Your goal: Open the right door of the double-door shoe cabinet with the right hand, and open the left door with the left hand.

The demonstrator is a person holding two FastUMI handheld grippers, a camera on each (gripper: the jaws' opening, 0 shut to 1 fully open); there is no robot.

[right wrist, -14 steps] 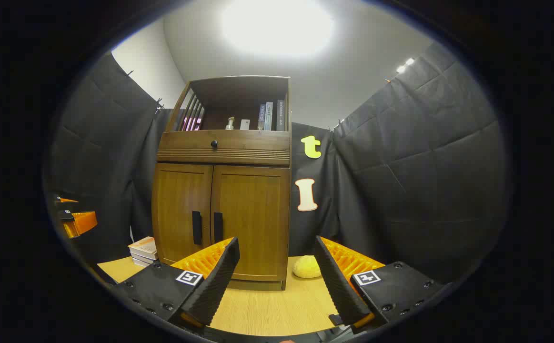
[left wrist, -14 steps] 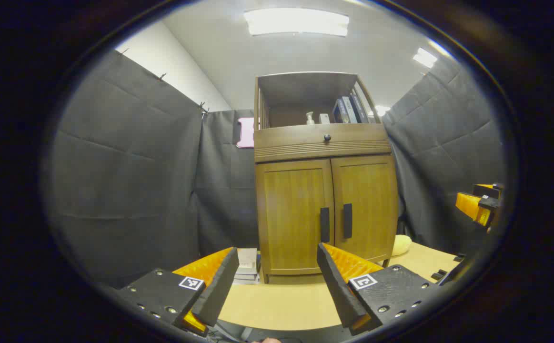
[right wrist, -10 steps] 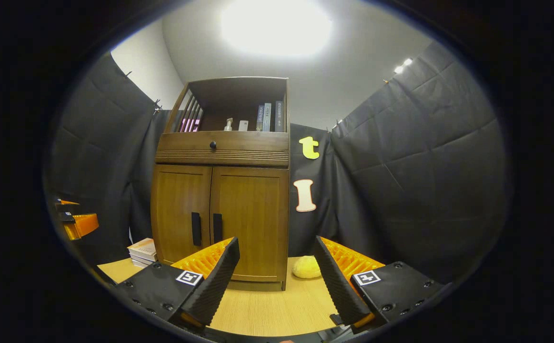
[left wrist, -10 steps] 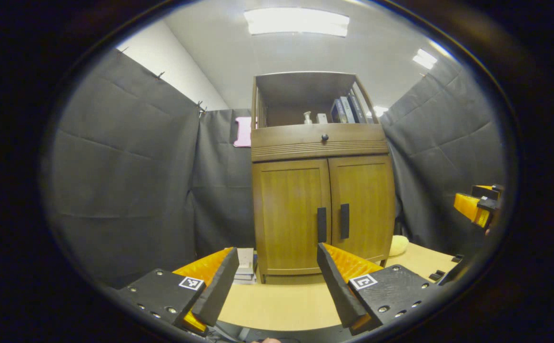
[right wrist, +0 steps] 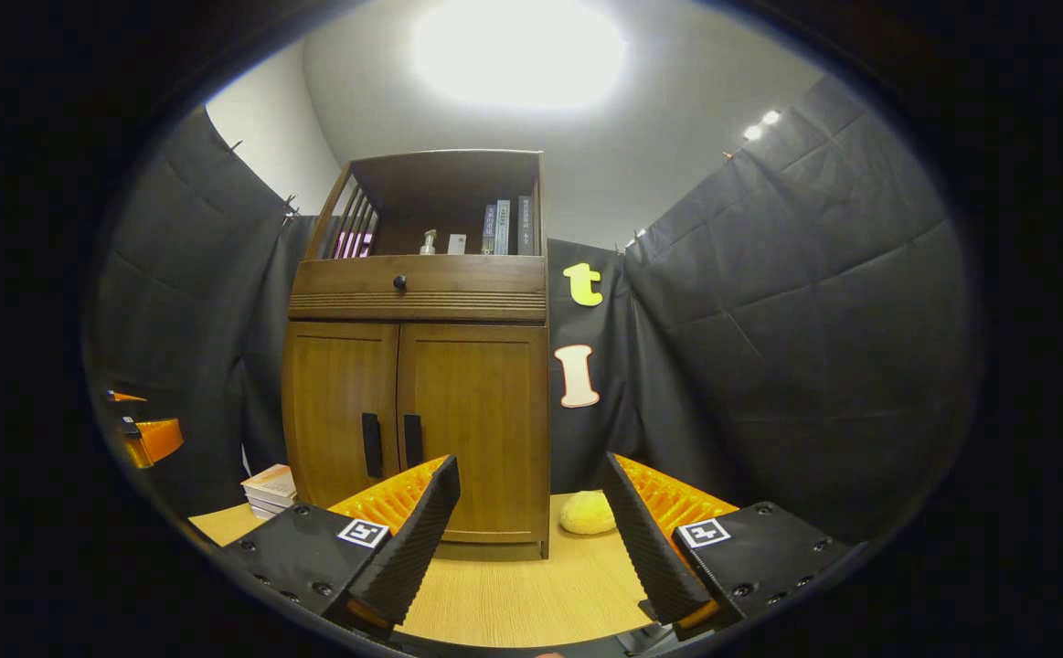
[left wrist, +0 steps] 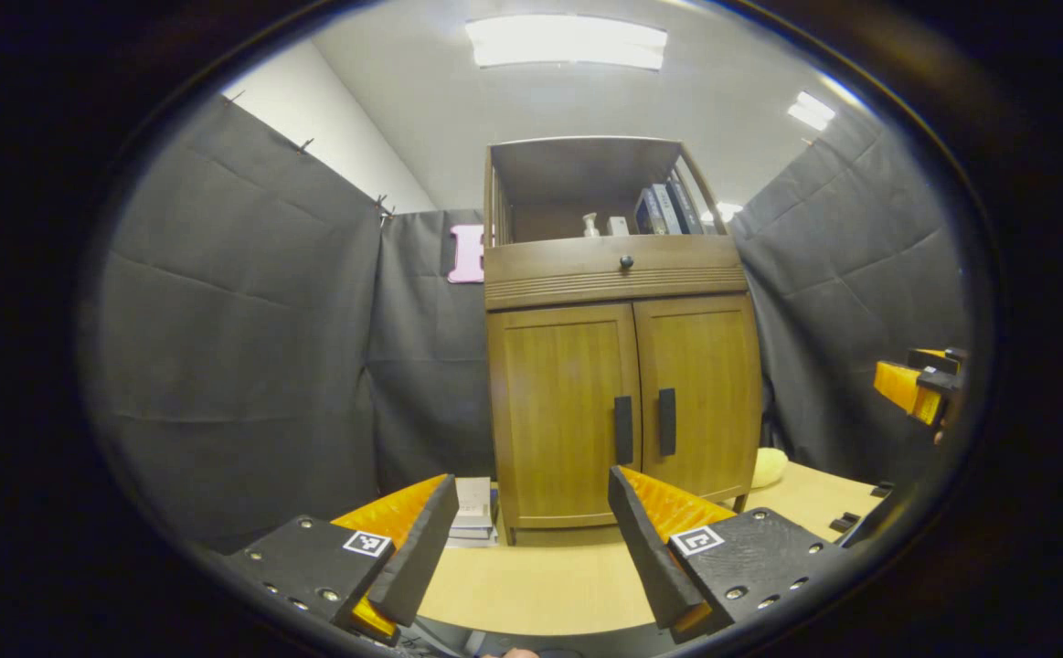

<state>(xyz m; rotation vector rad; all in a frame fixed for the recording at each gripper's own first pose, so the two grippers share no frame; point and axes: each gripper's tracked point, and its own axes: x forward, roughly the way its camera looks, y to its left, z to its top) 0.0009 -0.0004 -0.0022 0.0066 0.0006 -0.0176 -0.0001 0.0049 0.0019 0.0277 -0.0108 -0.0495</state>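
A brown wooden shoe cabinet (left wrist: 622,402) (right wrist: 417,420) stands at the back of the table, both doors closed. The left door (left wrist: 563,416) (right wrist: 339,411) and right door (left wrist: 705,397) (right wrist: 476,425) each carry a dark vertical handle by the middle seam, the left handle (left wrist: 622,429) (right wrist: 371,444) and the right handle (left wrist: 667,421) (right wrist: 412,440). My left gripper (left wrist: 531,525) is open, well short of the cabinet, and appears at the left edge of the right gripper view (right wrist: 143,439). My right gripper (right wrist: 531,521) is open too, aimed right of the cabinet, and appears at the right edge of the left gripper view (left wrist: 919,388).
A drawer with a round knob (left wrist: 625,262) and an open shelf with books and a bottle (right wrist: 485,228) top the cabinet. A stack of books (left wrist: 474,512) (right wrist: 268,486) lies left of it, a yellow soft lump (right wrist: 586,514) (left wrist: 769,468) right of it, on the wooden table (right wrist: 513,594).
Both views have drifted slightly: in the right gripper view the cabinet has slid a little left. Both grippers stay open and the doors stay closed.
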